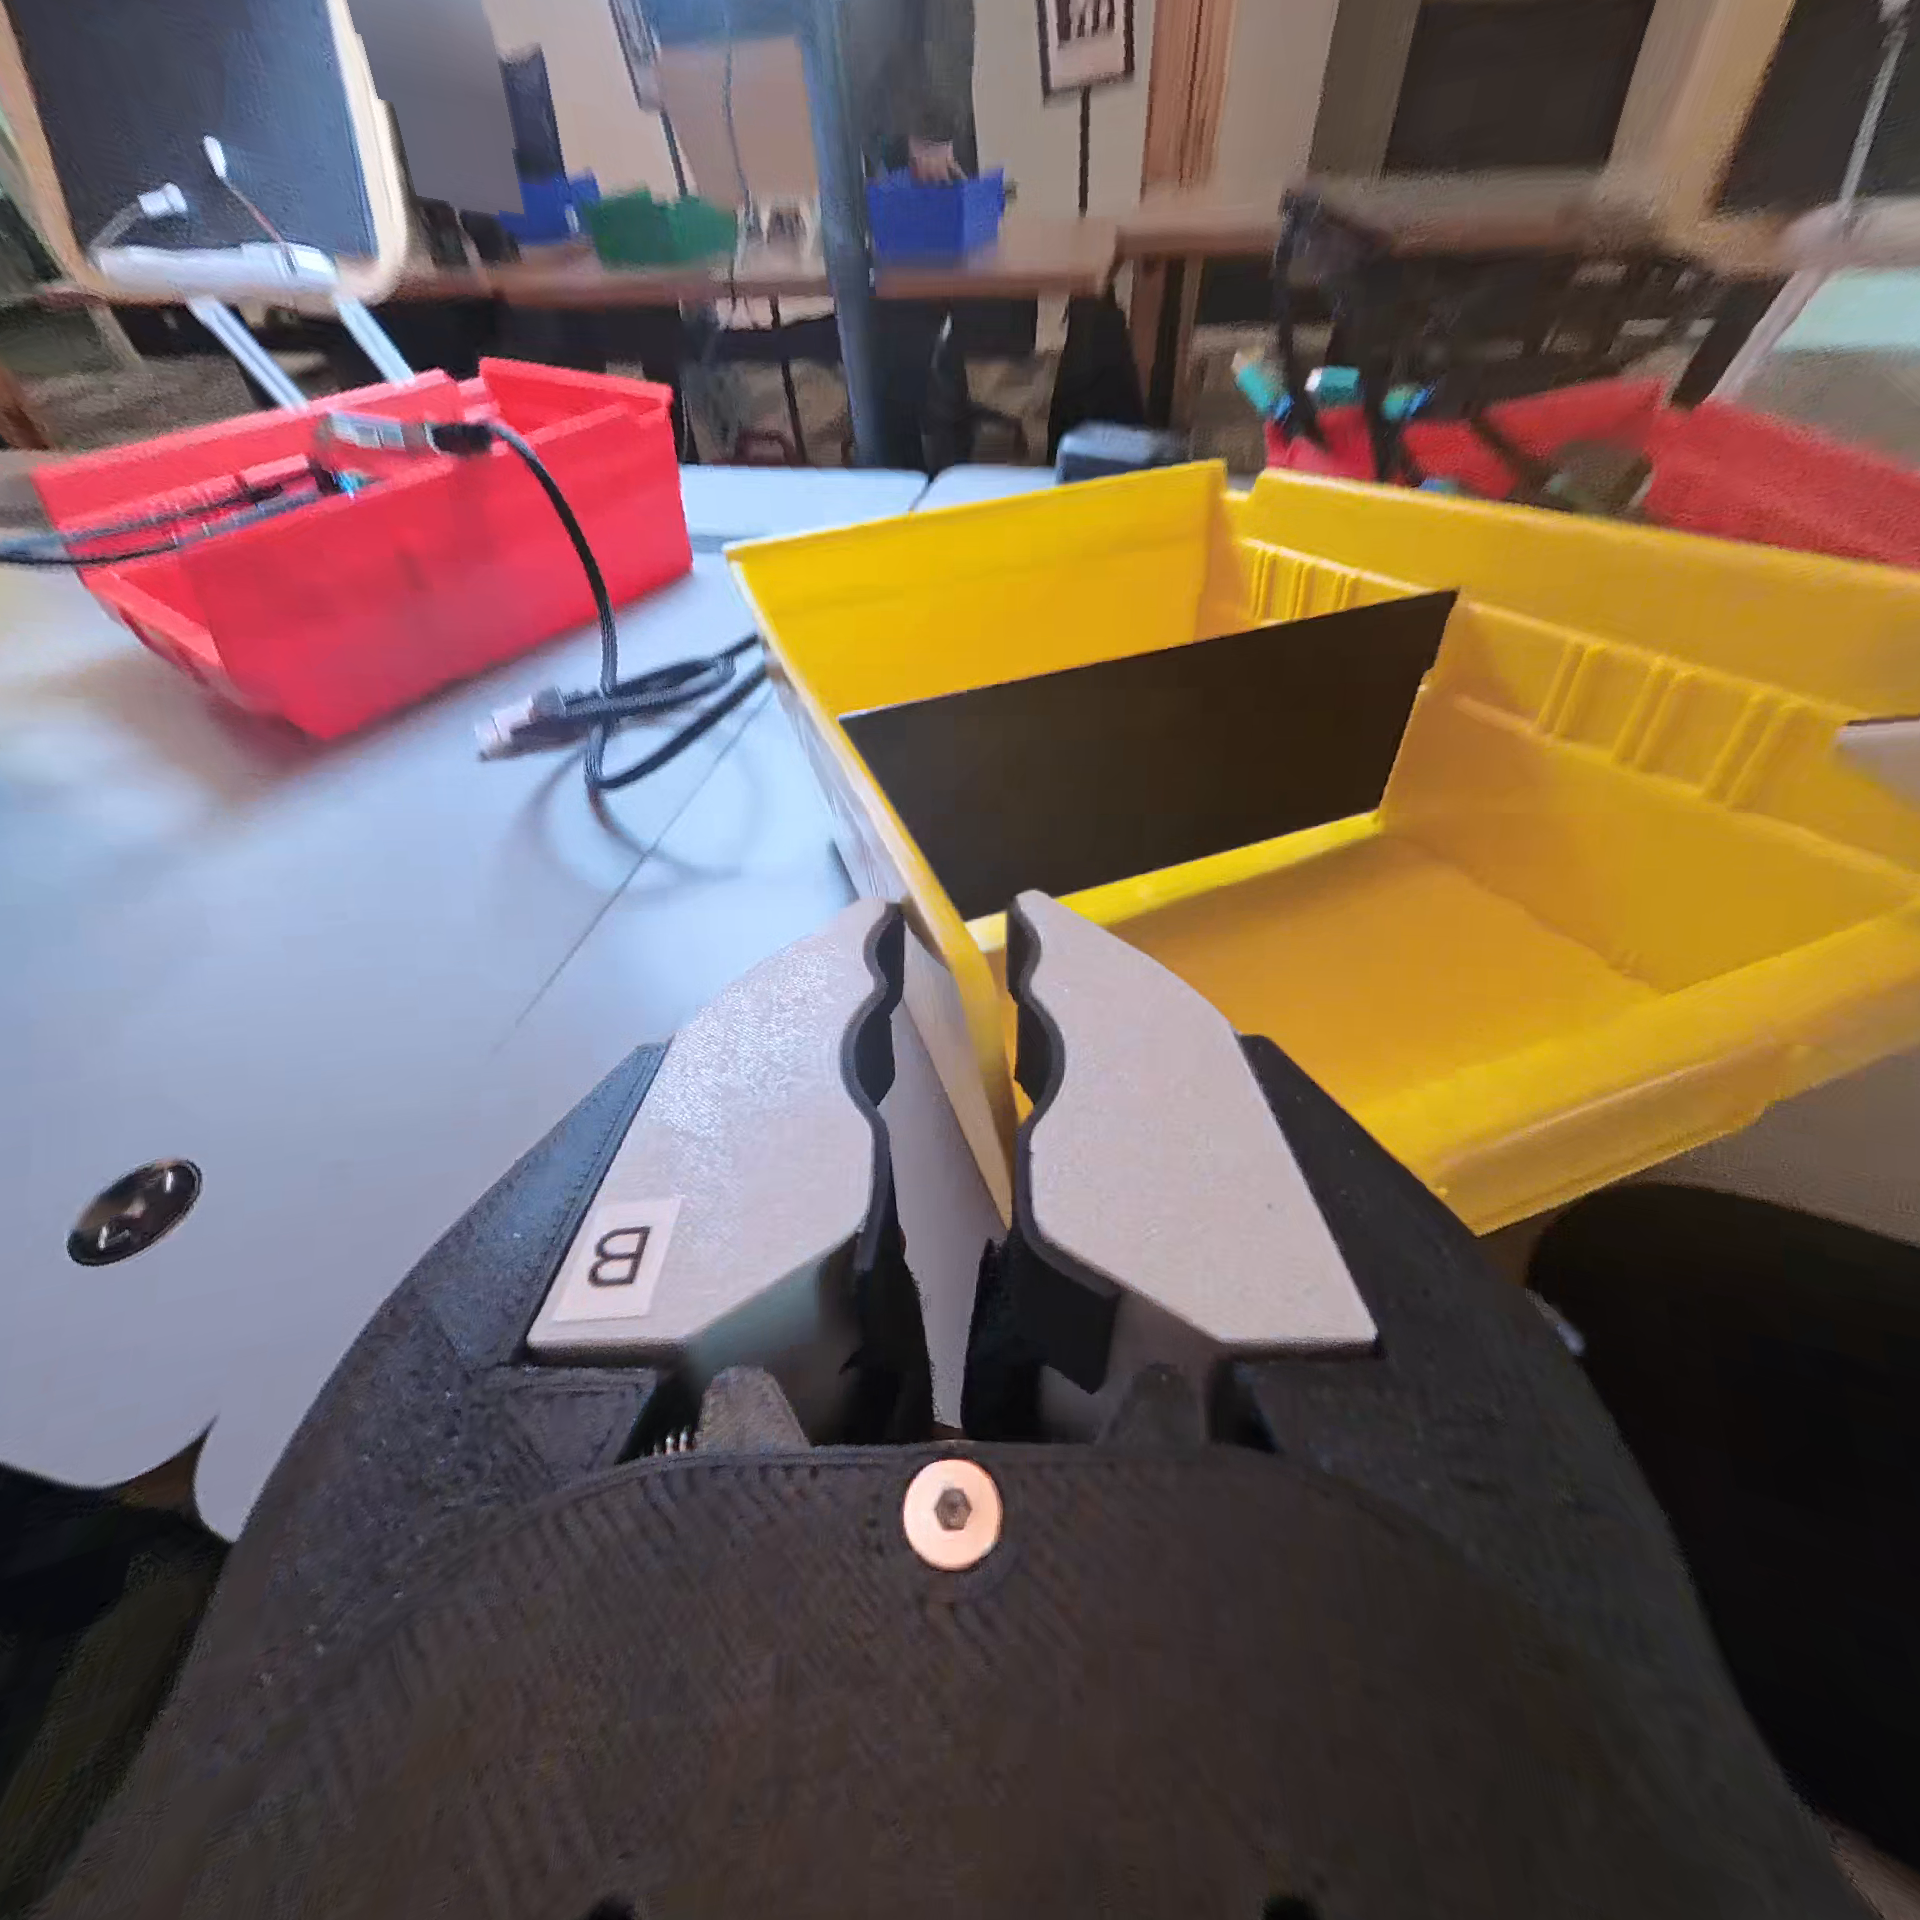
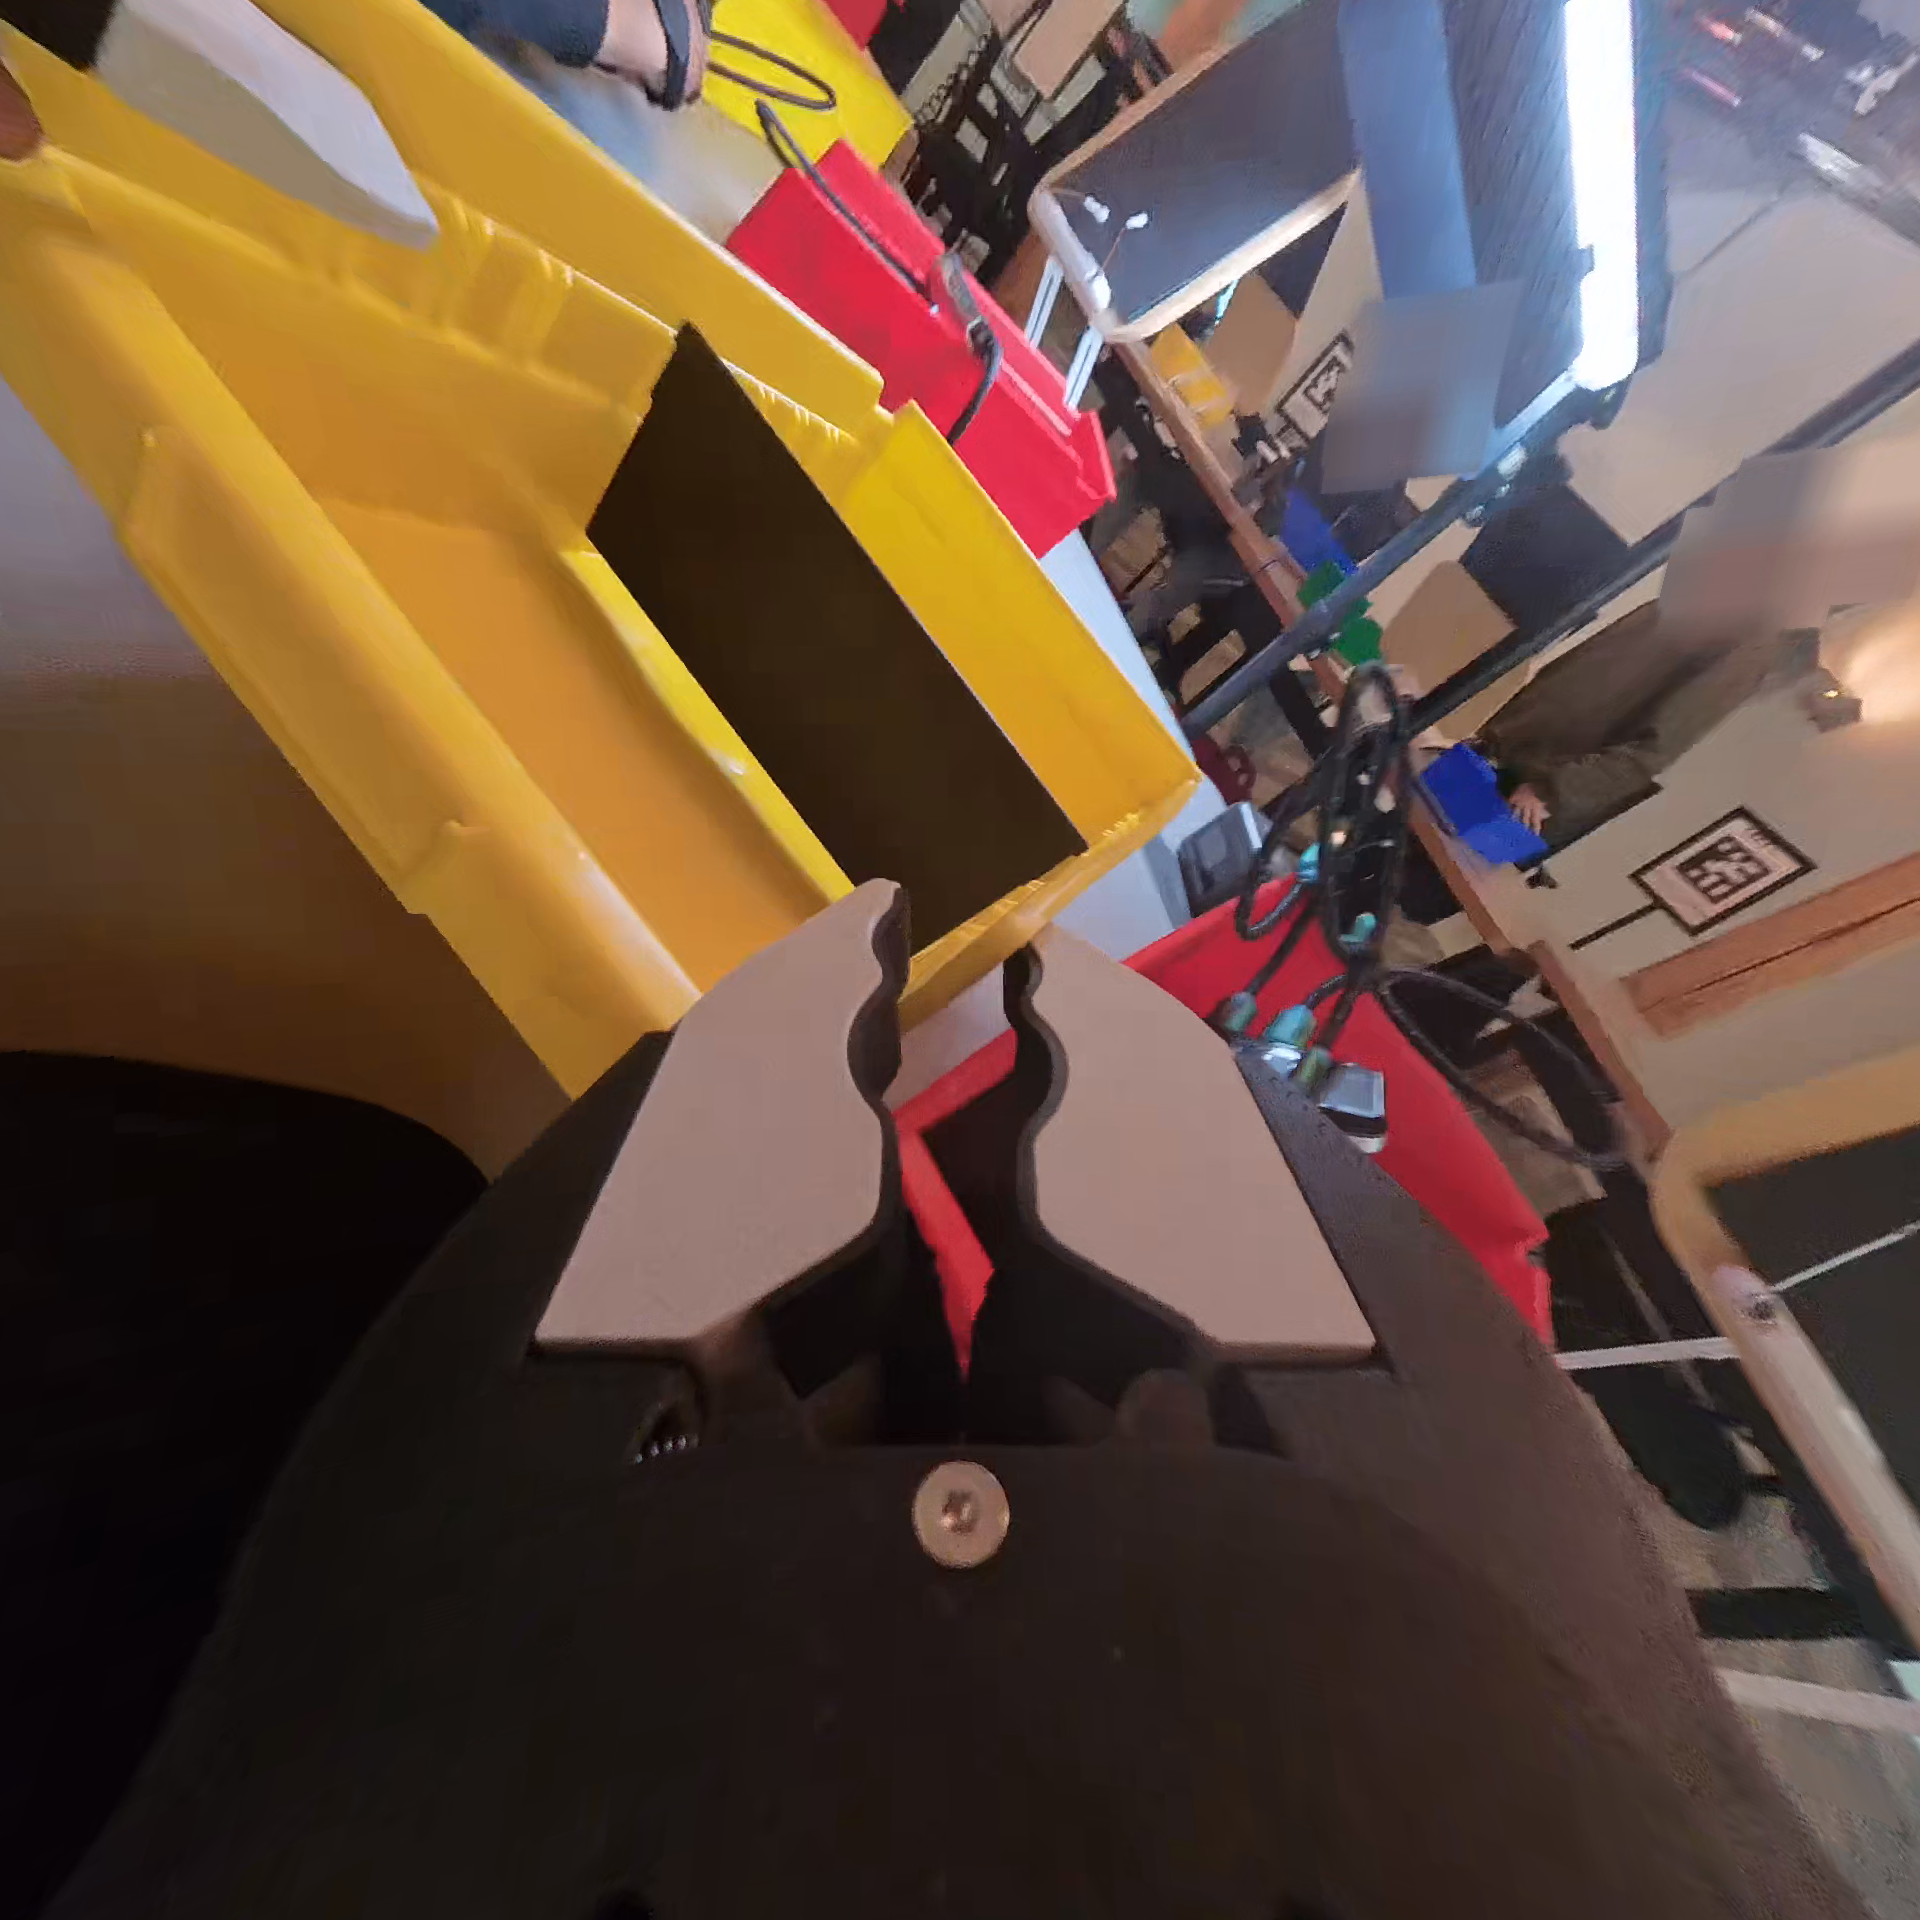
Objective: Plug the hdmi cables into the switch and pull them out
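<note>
HDMI cables [image 1: 608, 665] lie loosely coiled on the grey bench [image 1: 312, 935], well ahead of the left hand-held gripper [image 1: 951, 935], one plug end [image 1: 509, 727] resting on the surface. The left hand-held gripper hovers low at the near corner of a yellow bin [image 1: 1351, 1018]; its grey fingers [image 1: 769, 1122] stand a narrow gap apart with nothing between them, and the bin's near wall shows through the gap. A black divider [image 1: 1143, 748] stands upright across the bin, splitting it into a near and a far compartment. Beyond the cables sits a red bin [image 1: 416, 582], and one black cable climbs over its rim to a plug [image 1: 457, 438] joined to a small silvery device [image 1: 364, 428], apparently the switch, perched on the bin's top edge. More cables trail off the bin's left side.

The right hand-held gripper [image 2: 956, 945] is tilted steeply, its fingers [image 2: 748, 1143] likewise slightly apart and holding nothing. It hangs just beside the yellow bin's [image 2: 364, 623] corner, over the edge of a second red bin [image 2: 1455, 1143]. That bin holds a tangle of black cables [image 2: 1351, 790] with teal-tipped plugs [image 2: 1294, 1023]. Farther off, the first red bin [image 2: 904, 343] shows behind the yellow one. Blue bins [image 1: 935, 213] and a green one [image 1: 655, 223] sit on a distant table, blurred.
</note>
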